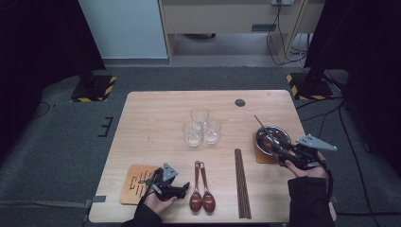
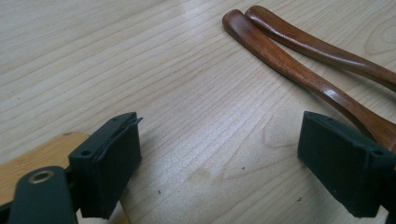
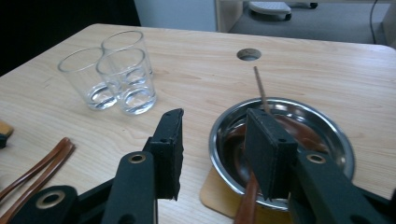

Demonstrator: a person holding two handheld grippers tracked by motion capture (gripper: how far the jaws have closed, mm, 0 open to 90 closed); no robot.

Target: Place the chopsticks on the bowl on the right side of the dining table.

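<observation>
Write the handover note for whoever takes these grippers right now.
Left hand-held gripper: open, nothing between the jaws, low at the near edge beside the two wooden spoons and the empty wooden coaster.
Right hand-held gripper: open at the near rim of the metal bowl, pads on nothing.
Things: the bowl sits on its own coaster with a brown utensil and one thin stick inside. Chopsticks lie at table centre-right; three glasses stand clustered mid-table.
Done: bowl loaded. Left, by the look of it: spoons, chopsticks, possibly glasses.

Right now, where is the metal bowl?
In the high view, the metal bowl sits on a coaster at the table's right edge, just ahead of the right tool.
</observation>
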